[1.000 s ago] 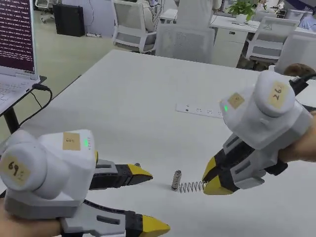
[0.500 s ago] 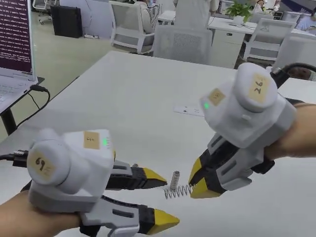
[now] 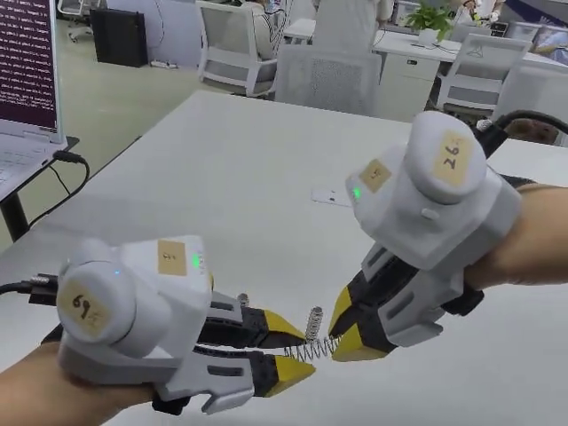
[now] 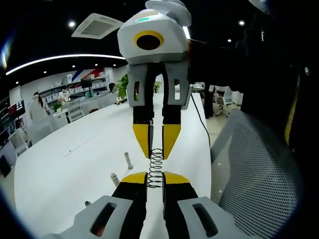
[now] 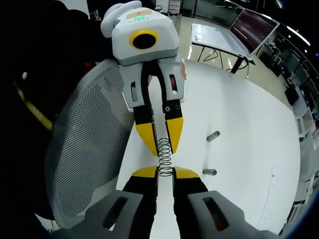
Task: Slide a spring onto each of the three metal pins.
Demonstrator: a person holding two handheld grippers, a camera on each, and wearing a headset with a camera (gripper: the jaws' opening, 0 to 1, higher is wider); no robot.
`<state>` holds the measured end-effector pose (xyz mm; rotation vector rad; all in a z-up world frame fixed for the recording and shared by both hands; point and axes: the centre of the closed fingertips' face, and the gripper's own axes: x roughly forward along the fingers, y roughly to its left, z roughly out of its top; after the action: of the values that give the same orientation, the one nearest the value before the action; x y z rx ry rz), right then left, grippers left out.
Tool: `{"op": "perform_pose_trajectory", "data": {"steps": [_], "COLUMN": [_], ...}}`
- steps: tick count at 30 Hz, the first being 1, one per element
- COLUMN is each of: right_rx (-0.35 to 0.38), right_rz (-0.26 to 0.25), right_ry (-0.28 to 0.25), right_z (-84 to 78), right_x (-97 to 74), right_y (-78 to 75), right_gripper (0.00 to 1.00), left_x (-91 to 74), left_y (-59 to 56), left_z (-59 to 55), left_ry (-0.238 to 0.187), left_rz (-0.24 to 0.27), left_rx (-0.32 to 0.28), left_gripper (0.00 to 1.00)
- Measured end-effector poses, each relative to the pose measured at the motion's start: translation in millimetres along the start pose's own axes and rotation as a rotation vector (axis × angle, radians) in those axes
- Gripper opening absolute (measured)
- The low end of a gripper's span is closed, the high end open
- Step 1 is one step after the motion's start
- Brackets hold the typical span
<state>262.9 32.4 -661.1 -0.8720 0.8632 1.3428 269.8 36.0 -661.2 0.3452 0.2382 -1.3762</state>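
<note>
Clenched on opposite ends of the spring (image 4: 156, 167) with left gripper (image 4: 155, 178) and right gripper (image 5: 165, 173), likely aligning it for a metal pin (image 4: 128, 160).

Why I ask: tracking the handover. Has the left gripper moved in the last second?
Yes. In the head view the left gripper has closed in rightward toward the upright pin, its fingers now on the spring.
</note>
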Motion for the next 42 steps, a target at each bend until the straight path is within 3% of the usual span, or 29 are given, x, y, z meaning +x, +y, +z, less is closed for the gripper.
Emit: {"op": "perform_pose_trajectory", "data": {"steps": [11, 17, 25, 31, 34, 42], "right_rx": [-0.011, -0.031, -0.049, -0.08, -0.071, -0.059], "right_rz": [-0.01, -0.018, -0.025, -0.029, -0.019, -0.009], "right_ry": [-0.008, -0.023, -0.057, -0.06, -0.06, -0.054], "right_z": [10.4, 18.8, 30.7, 30.8, 30.1, 25.0], "right_x": [-4.3, -6.3, -10.4, -9.1, -7.8, -0.8], "right_y": [0.8, 1.3, 3.0, 2.4, 3.9, 1.6], "right_gripper": [0.08, 0.08, 0.08, 0.09, 0.17, 0.13], "left_x": [3.5, 3.9, 3.8, 3.2, 3.0, 2.3], "left_y": [0.1, -0.1, 0.5, 0.9, 0.9, 0.3], "left_z": [-5.0, -5.9, -1.7, -2.3, -0.8, 2.0], "left_ry": [0.042, 0.049, 0.025, 0.014, 0.008, 0.002], "left_rz": [0.013, 0.014, 0.013, 0.012, 0.011, 0.007], "left_rx": [0.062, 0.067, 0.059, 0.039, 0.034, 0.04], "left_gripper": [0.03, 0.03, 0.03, 0.02, 0.02, 0.02]}}
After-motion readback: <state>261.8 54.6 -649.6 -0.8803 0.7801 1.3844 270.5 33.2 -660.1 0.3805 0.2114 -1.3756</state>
